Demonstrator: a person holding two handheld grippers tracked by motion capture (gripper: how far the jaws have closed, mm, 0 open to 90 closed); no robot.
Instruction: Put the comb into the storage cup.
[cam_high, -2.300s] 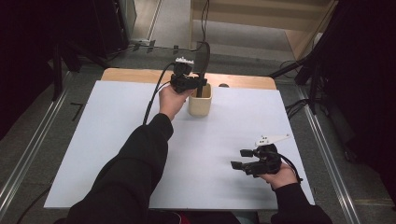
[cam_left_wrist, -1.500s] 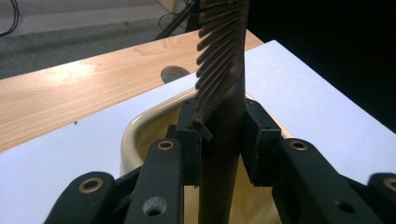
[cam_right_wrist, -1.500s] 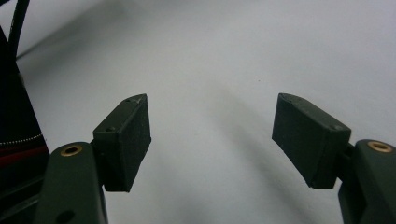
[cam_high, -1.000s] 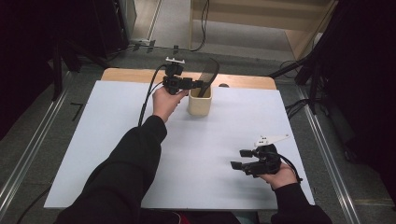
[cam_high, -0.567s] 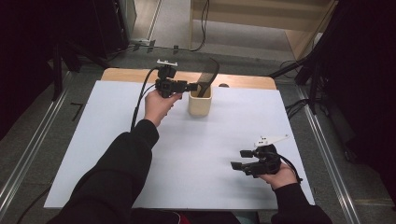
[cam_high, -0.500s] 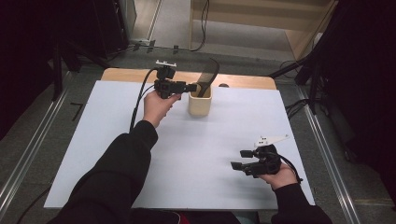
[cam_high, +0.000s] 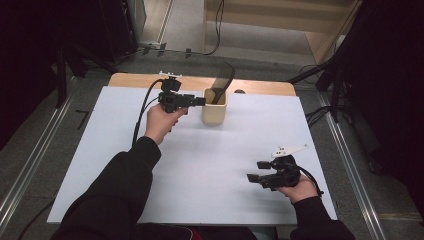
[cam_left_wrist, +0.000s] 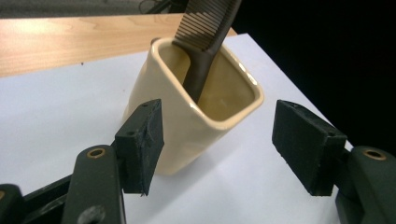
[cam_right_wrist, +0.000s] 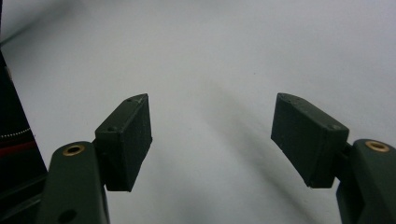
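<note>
A cream square cup (cam_high: 214, 112) stands near the back of the white sheet (cam_high: 215, 165), with a dark comb (cam_high: 223, 81) upright in it, teeth end up. My left gripper (cam_high: 199, 101) is level just left of the cup, pointing at it. In the left gripper view the cup (cam_left_wrist: 187, 126) and comb (cam_left_wrist: 205, 37) lie beyond the open left gripper (cam_left_wrist: 219, 140); its jaws have just been opening wider and the pads touch nothing. My right gripper (cam_high: 255, 172) rests low over the sheet at the front right, and the right gripper view shows it (cam_right_wrist: 212, 140) open and empty.
A wooden strip of table (cam_high: 260, 87) shows behind the sheet. Metal rails (cam_high: 30, 170) run along both sides on the grey floor. Cables and dark stands (cam_high: 330, 80) sit at the back right. The left gripper's cable (cam_high: 142, 112) hangs over the sheet.
My left gripper has drawn back to the left, away from the cup, and its jaws stand wider. The comb stays in the cup. The right gripper has not moved.
</note>
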